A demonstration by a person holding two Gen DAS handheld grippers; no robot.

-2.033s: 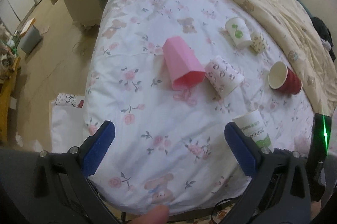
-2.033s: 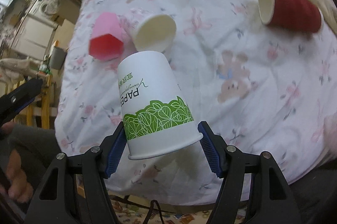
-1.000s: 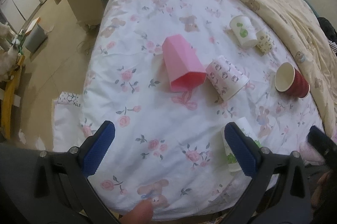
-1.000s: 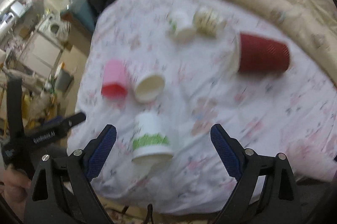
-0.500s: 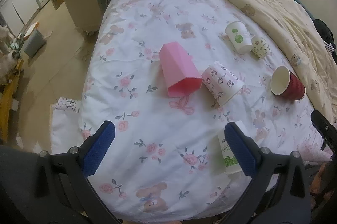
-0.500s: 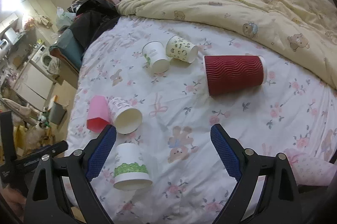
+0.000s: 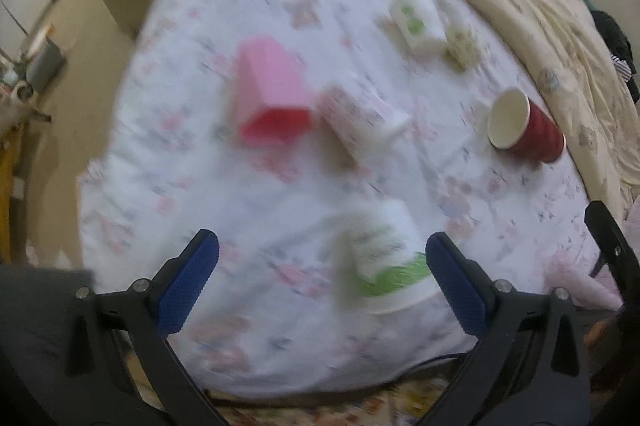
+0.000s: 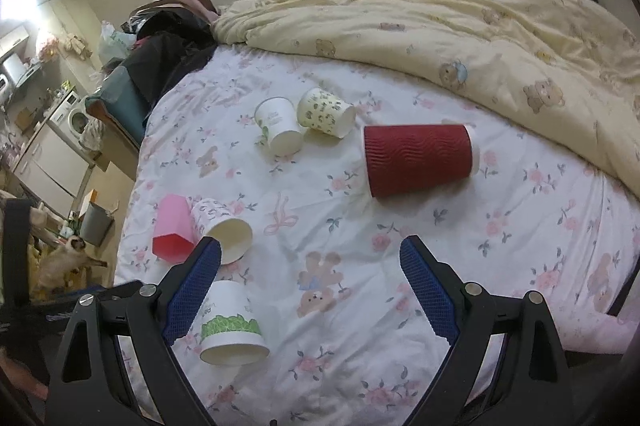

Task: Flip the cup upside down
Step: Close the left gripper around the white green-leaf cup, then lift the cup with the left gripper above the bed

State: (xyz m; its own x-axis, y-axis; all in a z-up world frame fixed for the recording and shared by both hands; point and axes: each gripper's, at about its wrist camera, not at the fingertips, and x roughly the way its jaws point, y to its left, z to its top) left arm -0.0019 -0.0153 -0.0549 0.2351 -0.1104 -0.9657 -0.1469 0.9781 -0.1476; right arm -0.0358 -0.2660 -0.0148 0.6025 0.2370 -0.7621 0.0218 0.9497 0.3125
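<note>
So both grippers are hanging over the bed with nothing in them. The right gripper (image 8: 310, 284) has its jaws spread wide, released, and the white paper cup with the green leaf band (image 8: 232, 324) sits upside down on the flowery sheet (image 8: 460, 226), rim down, just below and inside the left jaw, partly tucked behind that jaw's blue pad. It isn't touching the other jaw at all.

The left gripper (image 7: 322, 280) is also wide open. Its view is pretty smeared, but you can make out the same cup (image 7: 382, 262) between the jaws, closer to the right-hand one, wide end toward the camera.

Further out past the right gripper's jaws: a pink cup (image 8: 172, 230) on its side touching a patterned white cup (image 8: 222, 226), both just beyond the left jaw. Well ahead lies a red ribbed cup (image 8: 418, 159) on its side, and beyond that two small cups, a white one (image 8: 278, 125) and a spotted cream one (image 8: 326, 111), lying side by side. A yellow blanket (image 8: 460, 25) is bunched up along the far side
</note>
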